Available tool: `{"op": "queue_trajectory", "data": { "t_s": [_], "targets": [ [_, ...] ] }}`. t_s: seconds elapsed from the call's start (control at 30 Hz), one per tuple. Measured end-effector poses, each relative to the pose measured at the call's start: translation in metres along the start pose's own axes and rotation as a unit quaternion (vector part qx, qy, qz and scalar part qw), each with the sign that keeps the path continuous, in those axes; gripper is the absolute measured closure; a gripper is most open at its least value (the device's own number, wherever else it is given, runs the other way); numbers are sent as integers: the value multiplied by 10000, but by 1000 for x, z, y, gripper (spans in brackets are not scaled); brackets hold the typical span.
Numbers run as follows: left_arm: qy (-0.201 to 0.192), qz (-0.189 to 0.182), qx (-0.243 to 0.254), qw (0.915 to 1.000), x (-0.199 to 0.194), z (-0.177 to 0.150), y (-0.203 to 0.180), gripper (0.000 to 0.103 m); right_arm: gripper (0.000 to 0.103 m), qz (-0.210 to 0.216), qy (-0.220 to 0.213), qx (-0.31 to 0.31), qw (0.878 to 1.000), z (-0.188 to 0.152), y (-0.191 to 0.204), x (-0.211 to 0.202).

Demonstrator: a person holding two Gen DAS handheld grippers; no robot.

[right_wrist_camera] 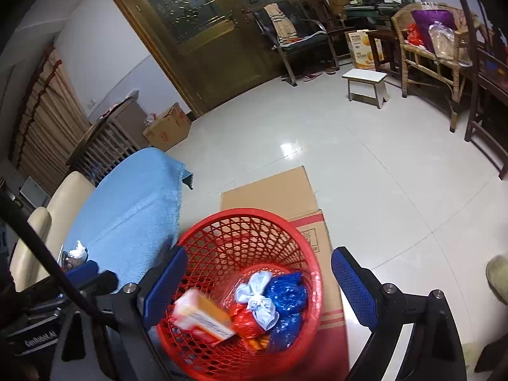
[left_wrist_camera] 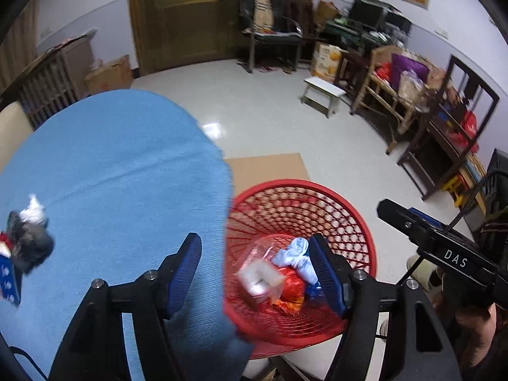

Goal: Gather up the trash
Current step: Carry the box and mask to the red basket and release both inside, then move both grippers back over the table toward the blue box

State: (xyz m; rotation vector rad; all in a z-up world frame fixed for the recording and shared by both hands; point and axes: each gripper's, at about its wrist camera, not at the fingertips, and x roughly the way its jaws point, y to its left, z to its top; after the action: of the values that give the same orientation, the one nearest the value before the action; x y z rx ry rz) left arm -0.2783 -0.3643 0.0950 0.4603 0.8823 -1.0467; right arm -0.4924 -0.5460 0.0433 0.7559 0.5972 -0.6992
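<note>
A red mesh trash basket (left_wrist_camera: 355,228) (right_wrist_camera: 222,222) stands on the floor beside the table with the blue cloth (left_wrist_camera: 111,158) (right_wrist_camera: 133,209). Inside lie a pale blue knotted bag (left_wrist_camera: 295,254) (right_wrist_camera: 260,301), a red bag (right_wrist_camera: 244,320), a blue bag (right_wrist_camera: 285,292) and an orange-and-white box (left_wrist_camera: 260,281) (right_wrist_camera: 203,314), blurred. My left gripper (left_wrist_camera: 255,273) is open and empty, straddling the table edge and the basket. My right gripper (right_wrist_camera: 257,285) is open and empty over the basket. A crumpled grey-and-white wad (left_wrist_camera: 30,228) (right_wrist_camera: 76,254) lies on the cloth at the left.
Flat cardboard (left_wrist_camera: 270,165) (right_wrist_camera: 285,190) lies on the floor under and behind the basket. A blue-and-white packet (left_wrist_camera: 8,276) sits at the cloth's left edge. A white stool (left_wrist_camera: 322,93) (right_wrist_camera: 366,84), chairs and cluttered shelves line the far side. A cream chair (right_wrist_camera: 47,222) stands by the table.
</note>
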Motion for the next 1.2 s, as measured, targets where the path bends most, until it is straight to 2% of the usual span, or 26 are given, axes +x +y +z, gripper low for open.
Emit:
{"op": "queue_trajectory", "data": {
  "t_s": [0.13,0.2,0.27,0.37,0.53,0.67,0.73,0.83,1.0,1.13,1.2],
  "targets": [
    [-74,61,-399,9992,-17,-11,31,32,9,90,-6,-168,9998,-2,17,1],
    [-211,253,-595,9977,-30,-23,51,32,9,216,226,-206,9993,-4,28,9],
    [-202,362,-758,9963,-38,-30,68,32,9,299,145,-413,9986,-5,44,7],
    [-307,582,-1103,9917,-52,-47,96,32,9,486,249,-613,9966,-10,69,11],
    [-499,785,-1761,9800,-75,-74,140,32,9,638,441,-1049,9915,-28,114,16],
    [-605,953,-2059,9720,-87,-94,168,32,9,774,475,-1491,9846,-40,154,10],
    [-646,1067,-2286,9655,-94,-105,187,32,9,867,493,-1649,9813,-48,171,8],
    [-734,1193,-2455,9592,-104,-117,211,32,9,1000,628,-1860,9754,-62,195,8],
    [-776,1639,-2606,9483,-121,-137,259,32,9,1185,758,-2287,9633,-85,229,1],
    [-815,1745,-2586,9466,-129,-144,285,32,9,1310,898,-2470,9559,-100,246,1],
    [-816,1736,-2486,9494,-130,-143,292,31,9,1379,986,-2605,9505,-108,255,2]
  ]
}}
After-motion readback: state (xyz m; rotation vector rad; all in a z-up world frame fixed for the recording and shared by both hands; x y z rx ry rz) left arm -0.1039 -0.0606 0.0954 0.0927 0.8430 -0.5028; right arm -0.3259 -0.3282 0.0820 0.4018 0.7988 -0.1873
